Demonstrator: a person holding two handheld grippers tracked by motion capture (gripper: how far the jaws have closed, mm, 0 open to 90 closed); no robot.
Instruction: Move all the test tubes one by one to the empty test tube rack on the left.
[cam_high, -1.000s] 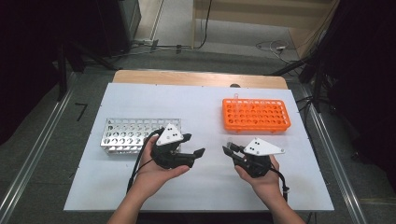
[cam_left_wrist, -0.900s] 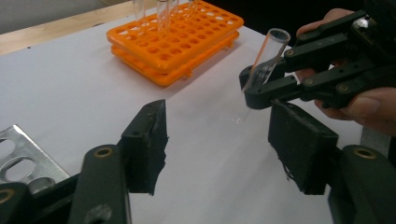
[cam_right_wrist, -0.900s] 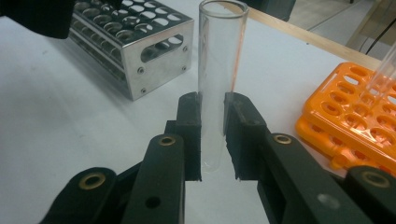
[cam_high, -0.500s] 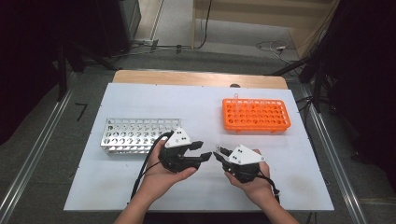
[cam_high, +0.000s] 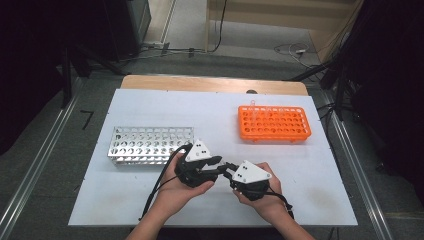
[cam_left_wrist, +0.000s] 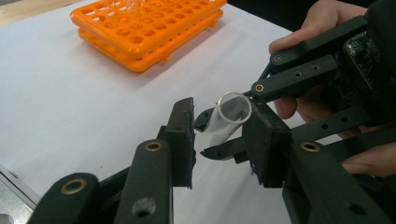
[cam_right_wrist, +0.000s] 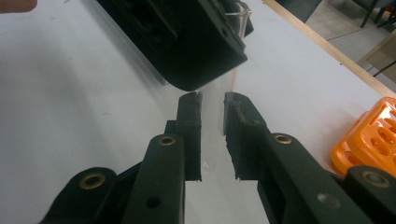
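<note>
While the right gripper (cam_left_wrist: 212, 133) pinches the clear tube (cam_left_wrist: 229, 114), the left gripper's (cam_left_wrist: 217, 140) jaws, just closing, stand apart around it; a skewed squeeze could knock it loose.

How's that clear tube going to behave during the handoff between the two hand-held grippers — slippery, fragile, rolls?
Likely slippery: the clear tube looks smooth and glossy, and the right hand-held gripper pinches it only across narrow pads. Probably light, thin-walled and rigid, so a hard squeeze might crack it. It is round with an open mouth; dropped on the white table, it would probably roll. The left hand-held gripper, jaws just closing, straddles it.
</note>
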